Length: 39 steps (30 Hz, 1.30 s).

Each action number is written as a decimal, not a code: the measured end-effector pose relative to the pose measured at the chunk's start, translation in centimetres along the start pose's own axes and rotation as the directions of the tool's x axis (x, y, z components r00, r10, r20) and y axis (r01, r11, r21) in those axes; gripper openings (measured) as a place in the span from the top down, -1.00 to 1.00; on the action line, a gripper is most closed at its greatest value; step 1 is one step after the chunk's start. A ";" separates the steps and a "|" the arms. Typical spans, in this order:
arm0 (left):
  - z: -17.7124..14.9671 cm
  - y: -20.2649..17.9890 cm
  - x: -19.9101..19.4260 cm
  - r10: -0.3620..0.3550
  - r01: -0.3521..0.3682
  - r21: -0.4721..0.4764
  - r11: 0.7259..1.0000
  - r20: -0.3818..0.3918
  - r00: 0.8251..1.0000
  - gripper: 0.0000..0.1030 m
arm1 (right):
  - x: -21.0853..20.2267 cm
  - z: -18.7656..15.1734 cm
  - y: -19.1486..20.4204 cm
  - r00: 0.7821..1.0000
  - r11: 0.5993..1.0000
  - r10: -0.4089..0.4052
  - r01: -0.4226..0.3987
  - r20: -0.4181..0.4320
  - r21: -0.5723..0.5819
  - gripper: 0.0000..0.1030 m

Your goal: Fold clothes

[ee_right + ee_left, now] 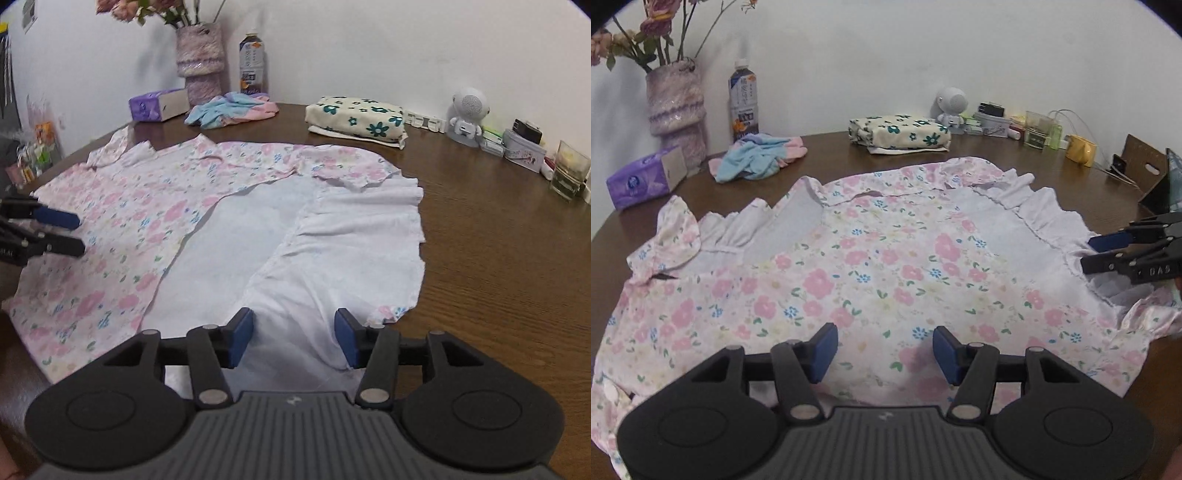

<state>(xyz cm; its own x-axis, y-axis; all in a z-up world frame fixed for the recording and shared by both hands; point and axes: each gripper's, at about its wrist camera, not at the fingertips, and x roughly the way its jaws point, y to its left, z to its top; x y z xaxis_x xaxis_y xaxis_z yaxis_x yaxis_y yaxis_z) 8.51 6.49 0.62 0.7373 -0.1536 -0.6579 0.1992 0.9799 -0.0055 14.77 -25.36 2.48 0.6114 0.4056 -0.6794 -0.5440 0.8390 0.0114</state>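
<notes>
A pink floral cotton garment (122,221) lies spread on the dark brown wooden tabletop (498,258), its pale white ruffled underside turned up on the right. The right gripper (294,341) hangs over that white ruffle with its blue-padded jaws apart and nothing pinched. The left gripper (79,234) reaches in from the left edge, jaws parted above the floral cloth.
</notes>
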 end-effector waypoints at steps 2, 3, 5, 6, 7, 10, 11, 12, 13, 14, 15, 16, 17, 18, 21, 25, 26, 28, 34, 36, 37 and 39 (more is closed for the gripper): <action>0.2 -0.3 0.5 0.012 -0.012 0.005 1.000 0.007 1.000 -0.08 | 0.4 0.3 -0.4 1.000 1.000 -0.008 0.007 0.007 0.013 0.04; 0.4 -0.4 0.7 0.015 -0.015 0.004 1.000 0.008 1.000 -0.08 | 0.6 0.5 -0.5 1.000 1.000 -0.010 0.010 0.010 0.015 0.04; 0.7 -0.5 1.2 0.022 -0.022 -0.002 1.000 0.013 1.000 -0.08 | 0.9 0.6 -0.7 1.000 1.000 -0.015 0.015 0.014 0.018 0.04; 0.8 -0.5 1.5 0.028 -0.028 -0.005 1.000 0.018 0.999 -0.09 | 1.1 0.6 -0.9 1.000 1.000 -0.015 0.015 0.017 0.018 0.04; 0.9 -0.4 1.7 0.033 -0.033 -0.008 0.999 0.023 0.999 -0.11 | 1.2 0.7 -0.9 1.000 1.000 -0.014 0.014 0.022 0.017 0.04; 0.9 -0.6 2.1 0.059 -0.058 -0.022 0.998 0.047 0.997 -0.14 | 1.4 0.7 -1.2 0.999 1.000 -0.012 0.011 0.039 0.019 0.03; 0.8 -0.6 2.1 0.065 -0.064 -0.028 0.998 0.052 0.997 -0.14 | 1.5 0.7 -1.3 0.999 1.000 -0.013 0.012 0.046 0.019 0.02; 0.8 -0.7 2.1 0.071 -0.069 -0.034 0.997 0.055 0.996 -0.14 | 1.6 0.6 -1.3 0.999 1.000 -0.014 0.013 0.053 0.019 0.02; 0.8 -0.8 2.1 0.077 -0.075 -0.038 0.996 0.056 0.995 -0.14 | 1.7 0.7 -1.3 0.998 1.000 -0.016 0.015 0.058 0.021 0.01; 0.8 -0.9 2.0 0.083 -0.080 -0.046 0.996 0.058 0.995 -0.13 | 1.7 0.6 -1.3 0.998 1.000 -0.017 0.016 0.063 0.020 0.00; 0.7 -1.0 1.7 0.089 -0.086 -0.058 0.995 0.056 0.994 -0.12 | 1.6 0.5 -1.3 0.998 1.000 -0.019 0.017 0.062 0.022 0.00; 0.6 -1.0 1.3 0.096 -0.092 -0.072 0.993 0.053 0.994 -0.08 | 1.4 0.4 -1.2 0.998 0.999 -0.020 0.019 0.060 0.026 0.00; 0.4 -1.0 0.4 0.099 -0.092 -0.091 0.992 0.070 0.993 -0.07 | 1.3 0.4 -1.2 0.998 0.999 -0.022 0.020 0.058 0.029 0.00; 0.2 -0.9 -0.8 0.096 -0.084 -0.111 0.990 0.105 0.990 -0.08 | 0.5 0.3 -1.2 0.997 0.999 -0.013 0.010 0.075 0.045 -0.01; -0.7 -0.6 -4.3 0.113 -0.084 -0.163 0.983 0.178 0.978 -0.24 | -2.2 -0.1 -1.4 0.990 0.994 0.019 -0.034 0.143 0.100 -0.09; -2.0 -0.3 -6.2 0.193 -0.158 -0.203 0.966 0.169 0.967 -0.25 | -4.6 -0.9 -0.7 0.973 0.986 0.068 -0.099 0.221 0.131 -0.20; -2.3 -0.2 -5.9 0.208 -0.175 -0.205 0.963 0.148 0.967 -0.23 | -4.4 -1.0 -0.4 0.976 0.990 0.053 -0.080 0.213 0.120 -0.20; -2.8 0.2 -5.0 0.221 -0.198 -0.216 0.956 0.086 0.972 -0.05 | -3.3 -1.2 0.2 0.986 0.994 0.028 -0.044 0.166 0.097 -0.19; -2.9 1.3 -3.3 0.242 -0.232 -0.213 0.949 0.025 0.970 0.49 | -0.7 -1.4 0.9 0.998 0.999 -0.018 0.016 0.065 0.040 0.15; -2.7 1.6 -3.0 0.257 -0.245 -0.214 0.946 0.028 0.966 0.48 | -0.5 -1.2 0.6 0.998 0.999 -0.022 0.019 0.060 0.044 0.16; -2.7 1.8 -2.9 0.265 -0.253 -0.213 0.944 0.030 0.964 0.48 | -0.3 -1.1 0.4 0.998 0.999 -0.029 0.026 0.061 0.045 0.16; -2.8 1.7 -2.9 0.268 -0.254 -0.221 0.942 0.033 0.963 0.46 | -0.1 -1.0 0.4 0.997 0.998 -0.038 0.035 0.063 0.047 0.16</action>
<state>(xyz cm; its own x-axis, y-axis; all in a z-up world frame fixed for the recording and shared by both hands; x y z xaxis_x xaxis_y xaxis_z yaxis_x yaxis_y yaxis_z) 4.88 9.00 0.38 0.7846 0.1101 -0.6101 -0.1422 0.9898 -0.0042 13.91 -25.38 1.85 0.6666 0.3959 -0.6316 -0.4951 0.8686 0.0219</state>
